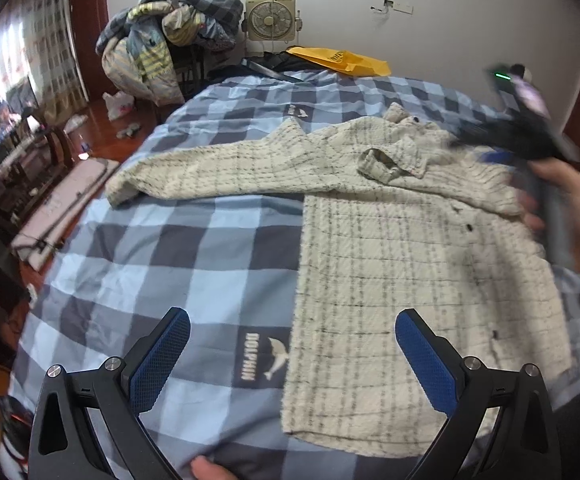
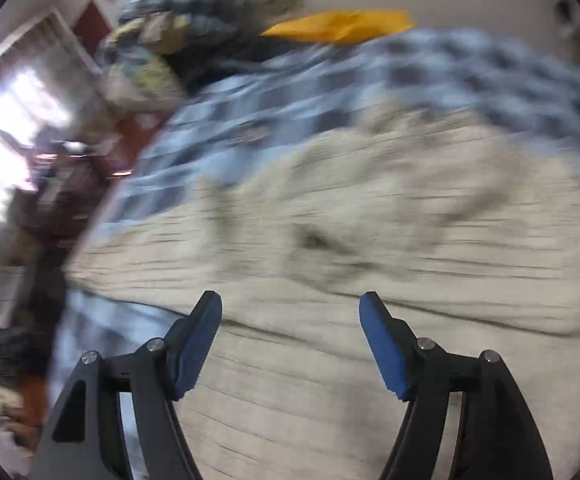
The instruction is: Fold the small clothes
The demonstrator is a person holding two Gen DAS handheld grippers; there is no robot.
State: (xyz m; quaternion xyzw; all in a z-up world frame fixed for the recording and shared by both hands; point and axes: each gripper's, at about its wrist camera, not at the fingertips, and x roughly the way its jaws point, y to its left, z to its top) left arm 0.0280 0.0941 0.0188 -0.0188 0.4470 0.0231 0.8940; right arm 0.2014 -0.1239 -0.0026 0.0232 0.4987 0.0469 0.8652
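A cream plaid button shirt (image 1: pixel 401 248) lies flat on the blue checked bed cover (image 1: pixel 178 240), its left sleeve (image 1: pixel 210 168) stretched out to the left. My left gripper (image 1: pixel 291 320) is open and empty, hovering over the shirt's near left hem. The right gripper (image 1: pixel 501 148) shows blurred at the shirt's right shoulder, held in a hand. In the right wrist view, heavily blurred, my right gripper (image 2: pixel 290 304) is open and empty above the cream shirt (image 2: pixel 349 260).
A yellow bag (image 1: pixel 341 60) lies at the bed's far end, also blurred in the right wrist view (image 2: pixel 341 24). A pile of bedding (image 1: pixel 162 36) and a fan (image 1: pixel 270 18) stand by the wall. Furniture and floor clutter (image 1: pixel 30 168) lie left of the bed.
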